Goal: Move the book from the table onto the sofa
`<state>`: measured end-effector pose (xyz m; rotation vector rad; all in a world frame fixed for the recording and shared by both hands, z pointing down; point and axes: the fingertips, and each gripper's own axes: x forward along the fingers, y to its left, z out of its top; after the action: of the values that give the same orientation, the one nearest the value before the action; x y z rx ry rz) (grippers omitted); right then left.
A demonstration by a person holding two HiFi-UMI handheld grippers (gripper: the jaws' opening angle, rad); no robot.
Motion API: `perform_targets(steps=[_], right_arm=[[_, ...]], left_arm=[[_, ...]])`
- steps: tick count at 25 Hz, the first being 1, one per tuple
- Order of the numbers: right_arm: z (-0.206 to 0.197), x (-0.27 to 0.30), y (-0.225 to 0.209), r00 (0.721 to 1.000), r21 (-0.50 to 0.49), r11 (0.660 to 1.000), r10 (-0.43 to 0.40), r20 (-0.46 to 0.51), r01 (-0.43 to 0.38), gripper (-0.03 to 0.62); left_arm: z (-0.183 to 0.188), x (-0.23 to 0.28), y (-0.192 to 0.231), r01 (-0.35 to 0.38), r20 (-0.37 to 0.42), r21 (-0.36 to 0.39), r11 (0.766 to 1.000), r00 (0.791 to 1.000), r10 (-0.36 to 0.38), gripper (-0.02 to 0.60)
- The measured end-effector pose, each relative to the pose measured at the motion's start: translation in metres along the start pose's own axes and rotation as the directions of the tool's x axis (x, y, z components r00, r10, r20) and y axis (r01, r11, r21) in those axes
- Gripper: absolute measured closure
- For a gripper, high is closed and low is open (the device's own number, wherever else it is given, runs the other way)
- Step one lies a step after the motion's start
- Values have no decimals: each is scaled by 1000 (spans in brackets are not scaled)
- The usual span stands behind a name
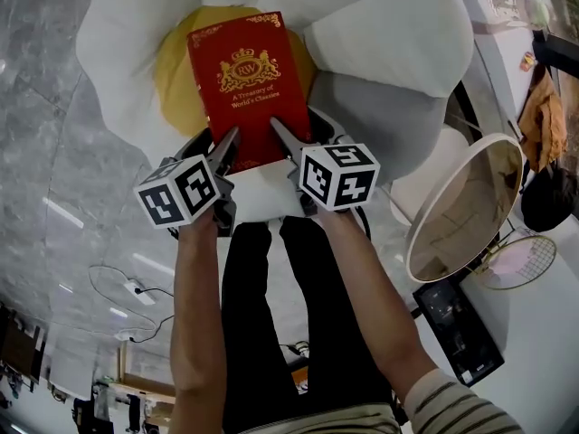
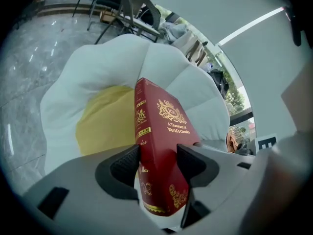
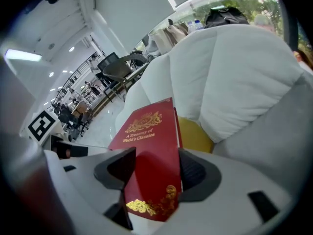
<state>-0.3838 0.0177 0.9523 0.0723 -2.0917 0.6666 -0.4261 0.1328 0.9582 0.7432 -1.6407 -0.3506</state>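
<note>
While the left gripper and right gripper clamp its near end, the red book sits over the sofa.
Each pair of jaws presses against both covers; the book's far end overlaps the yellow cushion.

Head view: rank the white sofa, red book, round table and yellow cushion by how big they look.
1. white sofa
2. red book and round table: about alike, not ranked
3. yellow cushion, partly hidden behind the book
</note>
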Motion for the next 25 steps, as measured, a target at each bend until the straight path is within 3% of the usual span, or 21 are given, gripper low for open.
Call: perform_targets(steps=[8, 11, 16, 25], right_arm=[[-15, 30, -16, 998, -22, 999, -44, -54, 43, 315], [-23, 34, -21, 991, -83, 993, -91, -101, 82, 313], [-30, 27, -30, 985, -72, 990, -128, -114, 120, 290], [-24, 10, -20, 990, -45, 994, -99, -99, 95, 290]], left_arm=[[-10, 30, 22, 4, 6, -58, 998, 1000, -3, 336], [-18, 33, 28, -25, -16, -28, 999, 1000, 25, 336], [-21, 24, 30, -79, -17, 21, 997, 997, 80, 334], [-9, 7, 12, -76, 21, 30, 997, 997, 76, 334]])
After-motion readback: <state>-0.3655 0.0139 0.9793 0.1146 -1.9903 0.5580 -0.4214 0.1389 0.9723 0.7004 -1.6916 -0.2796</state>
